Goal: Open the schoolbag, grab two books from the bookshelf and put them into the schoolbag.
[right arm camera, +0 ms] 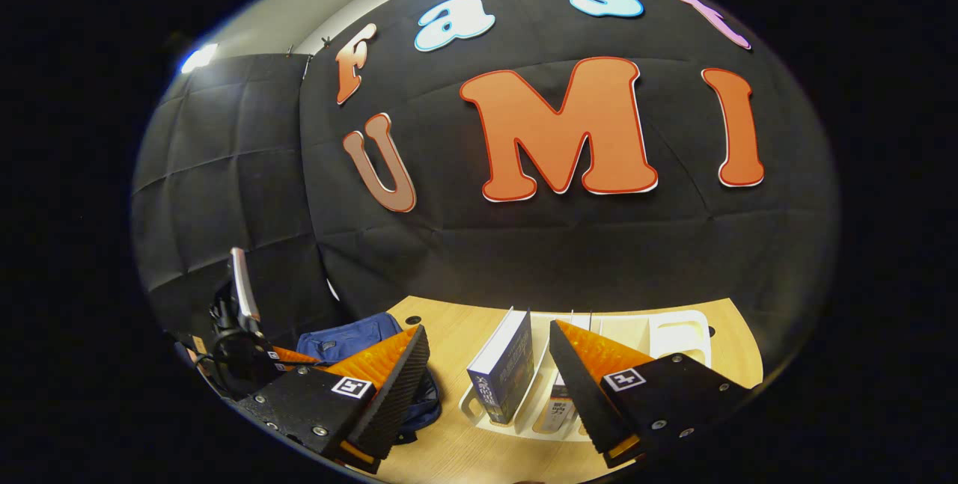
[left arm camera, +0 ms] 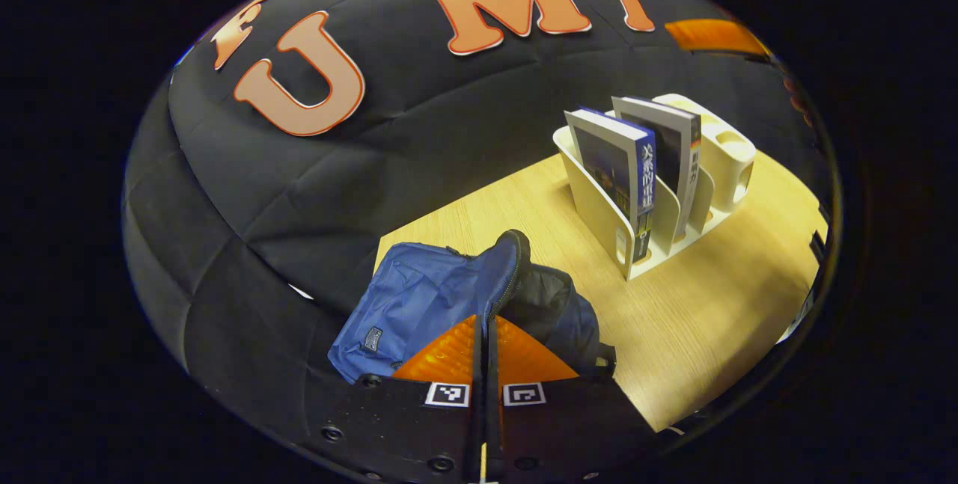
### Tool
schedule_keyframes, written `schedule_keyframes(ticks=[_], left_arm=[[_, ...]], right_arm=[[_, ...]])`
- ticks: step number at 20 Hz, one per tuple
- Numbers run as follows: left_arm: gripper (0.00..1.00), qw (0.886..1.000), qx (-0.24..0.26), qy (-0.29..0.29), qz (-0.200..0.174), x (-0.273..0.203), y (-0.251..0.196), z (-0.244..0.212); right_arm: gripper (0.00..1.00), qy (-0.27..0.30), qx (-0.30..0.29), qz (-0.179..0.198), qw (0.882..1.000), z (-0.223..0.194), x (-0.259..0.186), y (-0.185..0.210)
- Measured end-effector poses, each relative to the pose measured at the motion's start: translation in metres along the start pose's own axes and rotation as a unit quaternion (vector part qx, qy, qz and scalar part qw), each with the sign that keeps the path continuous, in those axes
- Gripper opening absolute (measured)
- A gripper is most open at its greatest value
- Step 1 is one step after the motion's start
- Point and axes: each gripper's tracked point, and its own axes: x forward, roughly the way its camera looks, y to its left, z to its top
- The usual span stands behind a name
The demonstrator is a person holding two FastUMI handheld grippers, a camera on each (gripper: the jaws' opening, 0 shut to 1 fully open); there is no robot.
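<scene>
- The worktop [left arm camera: 696,319] carries everything within easy reach.
- The schoolbag [left arm camera: 419,297], lower centre, has its flap lifted by the left gripper [left arm camera: 485,342], fingers pinched on the edge, so the mouth stays open.
- The bookshelf [left arm camera: 599,215], right, stands both books upright for grabbing.
- The right gripper [right arm camera: 486,387] has its fingers spread around the nearer book [right arm camera: 505,368], not touching.

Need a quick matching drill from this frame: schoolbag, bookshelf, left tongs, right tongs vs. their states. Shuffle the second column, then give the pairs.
Things:
1. schoolbag
2. bookshelf
3. left tongs
4. right tongs

States:
A. open, above the books
B. blue, lying on the table's left end, one edge lifted
C. closed on the schoolbag's zipper edge
D. white, holding two upright books

Pairs: 1-B, 2-D, 3-C, 4-A
</scene>
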Motion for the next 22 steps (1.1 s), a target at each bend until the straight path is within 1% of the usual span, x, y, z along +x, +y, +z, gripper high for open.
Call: schedule_keyframes(ticks=[1, 2, 3, 6, 9, 11, 13, 15, 17, 18, 20, 21, 22], left_arm=[[0.02, 1.0, -0.007, -0.003, -0.008, -0.001, 0.006, 0.003], [0.02, 1.0, -0.015, -0.007, -0.015, -0.002, 0.012, 0.008], [0.02, 0.999, -0.021, -0.009, -0.022, -0.003, 0.019, 0.011], [0.02, 0.999, -0.03, -0.02, -0.039, -0.004, 0.046, 0.025], [0.02, 0.998, -0.025, -0.032, -0.054, -0.003, 0.071, 0.039], [0.02, 0.997, -0.024, -0.033, -0.07, 0.0, 0.079, 0.042], [0.02, 0.996, -0.013, -0.038, -0.077, 0.002, 0.085, 0.047], [0.02, 0.995, -0.01, -0.044, -0.089, 0.007, 0.082, 0.049], [0.02, 0.994, -0.018, -0.045, -0.101, 0.01, 0.08, 0.046], [0.02, 0.993, -0.023, -0.047, -0.105, 0.012, 0.079, 0.046], [0.02, 0.992, -0.031, -0.051, -0.107, 0.014, 0.082, 0.044], [0.0, 0.992, -0.035, -0.053, -0.108, 0.012, 0.082, 0.042], [0.02, 0.992, -0.039, -0.053, -0.109, 0.014, 0.083, 0.041]], right_arm=[[0.96, 0.001, -0.001, 0.0, 1.0, 0.003, 0.007, 0.003], [1.0, 0.001, -0.001, 0.001, 1.0, 0.007, 0.015, 0.008], [0.96, 0.0, -0.004, -0.001, 1.0, 0.01, 0.025, 0.009], [0.96, 0.008, -0.031, -0.018, 0.999, 0.014, 0.051, 0.013], [0.96, 0.044, -0.039, -0.028, 0.998, -0.001, 0.076, 0.017], [0.96, 0.077, -0.041, -0.044, 0.995, -0.018, 0.092, 0.014], [0.96, 0.117, -0.055, -0.083, 0.988, -0.035, 0.108, -0.002], [0.97, 0.158, -0.046, -0.102, 0.981, -0.051, 0.12, -0.01], [0.97, 0.2, -0.041, -0.105, 0.973, -0.066, 0.133, -0.009], [0.97, 0.21, -0.044, -0.105, 0.971, -0.069, 0.138, -0.01], [0.97, 0.231, -0.044, -0.121, 0.964, -0.078, 0.143, -0.016], [0.97, 0.243, -0.037, -0.129, 0.961, -0.084, 0.148, -0.019], [0.94, 0.255, -0.03, -0.132, 0.957, -0.091, 0.151, -0.023]])
